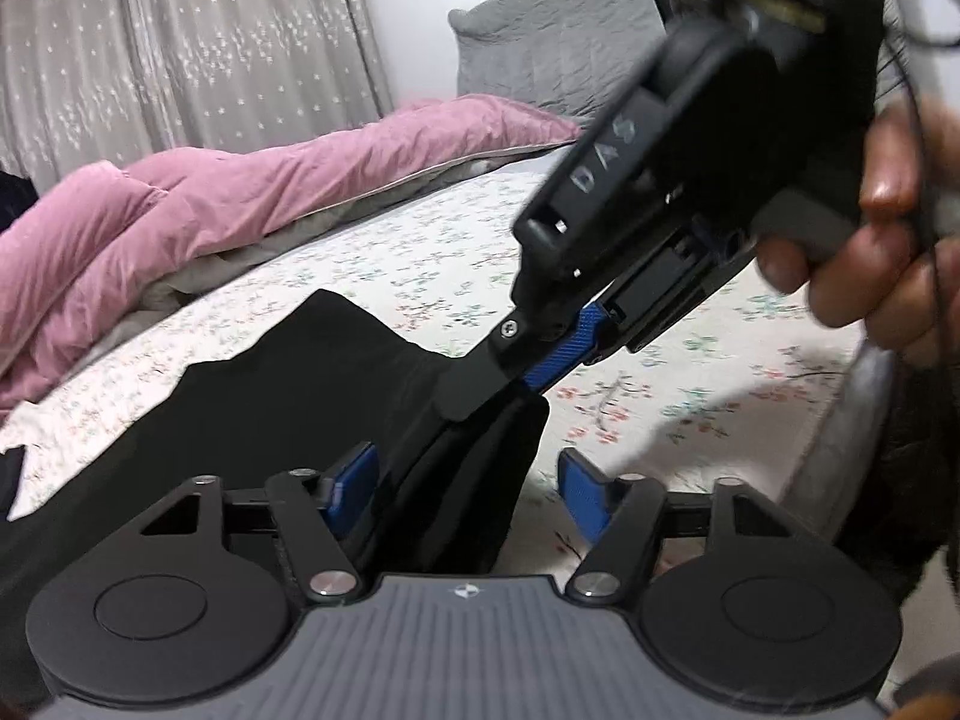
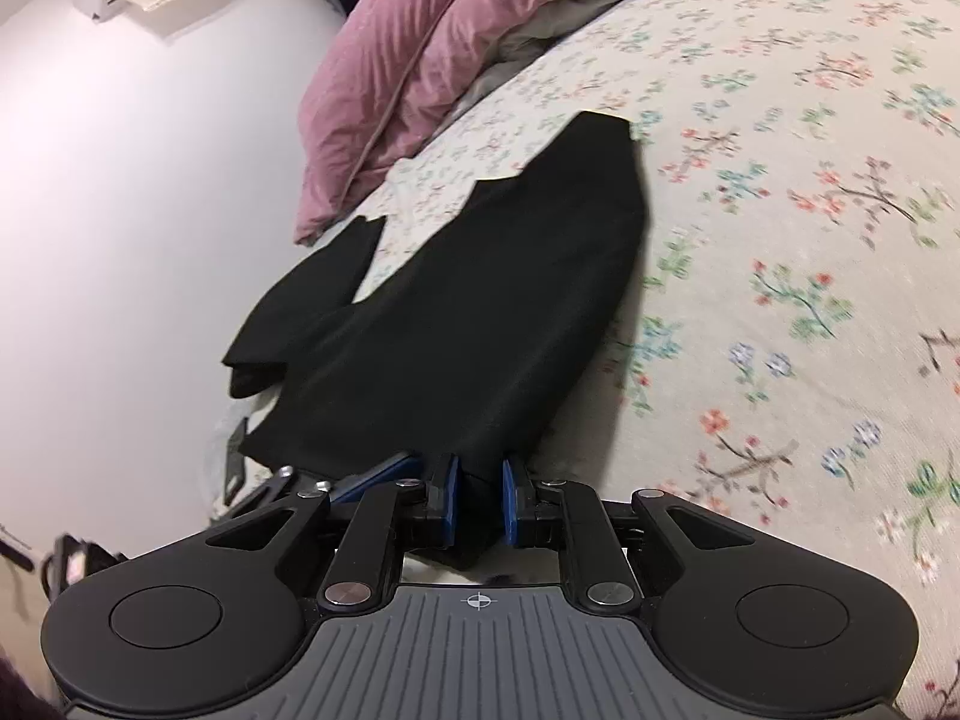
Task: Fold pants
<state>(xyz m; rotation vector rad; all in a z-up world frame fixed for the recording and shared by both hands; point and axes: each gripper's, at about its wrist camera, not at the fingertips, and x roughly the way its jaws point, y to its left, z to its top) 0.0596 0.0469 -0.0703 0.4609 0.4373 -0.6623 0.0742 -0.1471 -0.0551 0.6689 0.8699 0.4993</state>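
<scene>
Floral-sheeted bed [image 2: 780, 228] under black pants [image 2: 480, 312], pink duvet [image 2: 408, 60], grey pillow [image 1: 540, 54].

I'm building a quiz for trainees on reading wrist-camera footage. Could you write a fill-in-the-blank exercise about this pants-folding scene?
1. The pants lying on the bed are ____ in colour.
2. The right gripper is shut on a bunch of the ____.
3. The left gripper has its jaws ____, with pants fabric between them.
4. The crumpled duvet at the far side of the floral bedsheet is ____.

Missing words: black; pants; open; pink
</scene>
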